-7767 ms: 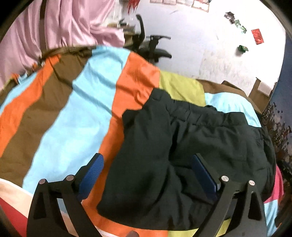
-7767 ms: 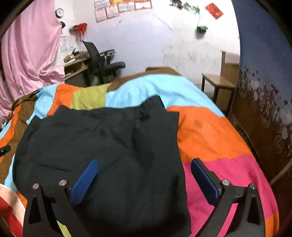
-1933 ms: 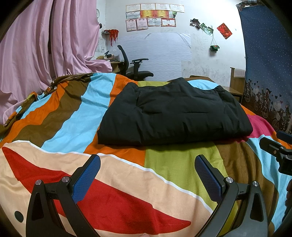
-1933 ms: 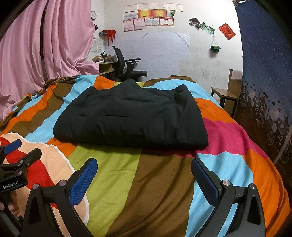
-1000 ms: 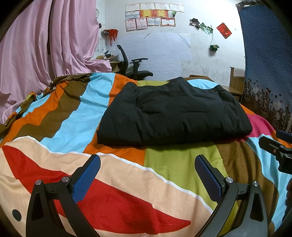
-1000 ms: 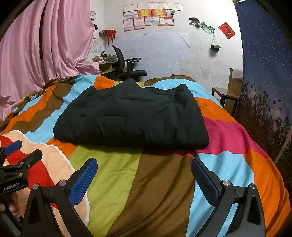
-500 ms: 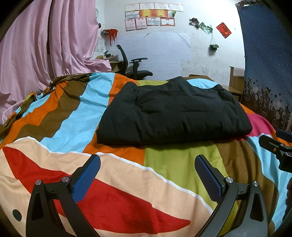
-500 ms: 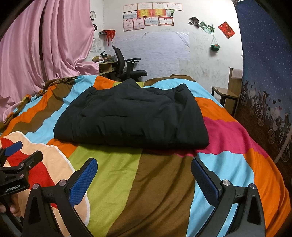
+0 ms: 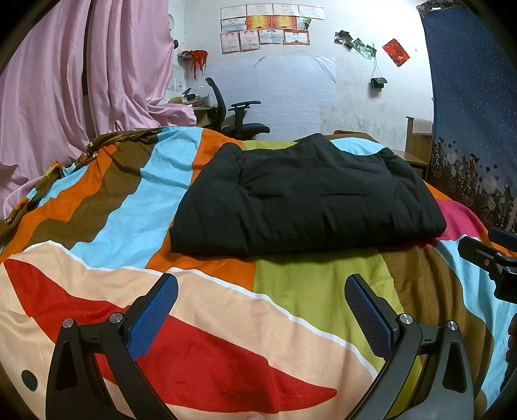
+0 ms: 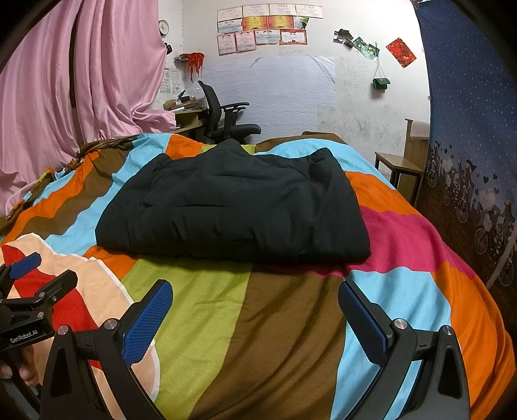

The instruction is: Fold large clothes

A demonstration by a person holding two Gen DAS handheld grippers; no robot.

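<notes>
On striped bedspread [image 9: 135, 210], folded black garment [image 9: 307, 200] lies

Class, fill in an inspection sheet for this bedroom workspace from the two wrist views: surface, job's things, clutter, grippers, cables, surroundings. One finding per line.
Surface: striped bedspread covers the bed, lightly wrinkled.
Job's things: black garment lies folded in a compact rectangle mid-bed, touched by neither gripper.
Clutter: nothing seen on the bedspread besides the garment.
Grippers: left gripper and right gripper both open, hovering over the near end of the bed, holding nothing.
Cables: nothing seen.
Surroundings: pink curtain at left, office chair by a desk, certificates on the wall, wooden stool at right.
</notes>
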